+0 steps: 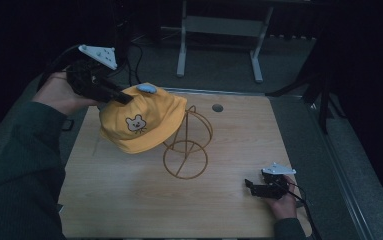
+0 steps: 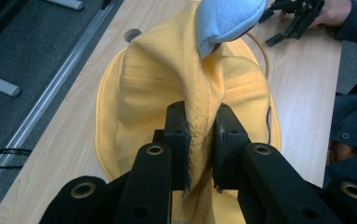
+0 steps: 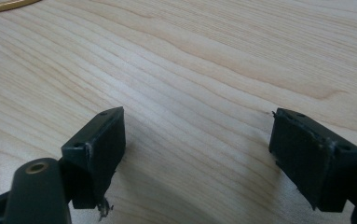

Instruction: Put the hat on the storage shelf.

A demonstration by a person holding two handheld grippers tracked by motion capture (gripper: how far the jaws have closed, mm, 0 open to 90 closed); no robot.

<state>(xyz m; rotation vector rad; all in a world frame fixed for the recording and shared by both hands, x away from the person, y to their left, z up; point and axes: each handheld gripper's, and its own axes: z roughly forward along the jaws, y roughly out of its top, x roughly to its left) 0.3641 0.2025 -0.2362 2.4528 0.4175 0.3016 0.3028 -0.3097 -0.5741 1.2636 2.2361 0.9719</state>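
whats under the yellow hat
Under the yellow hat, which the left claw holds up by pinched fabric, stands a gold wire stand on the wooden table. The stand's top is covered by the hat.

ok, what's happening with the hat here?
A person is working with a handheld gripper in each hand. The left gripper is clamped on a fold of the yellow hat, holding it up beside the gold wire stand, with the hat's edge over the stand's top loop. The hat has a bear face on it and a blue ear. The right gripper rests open on the wooden table, holding nothing.
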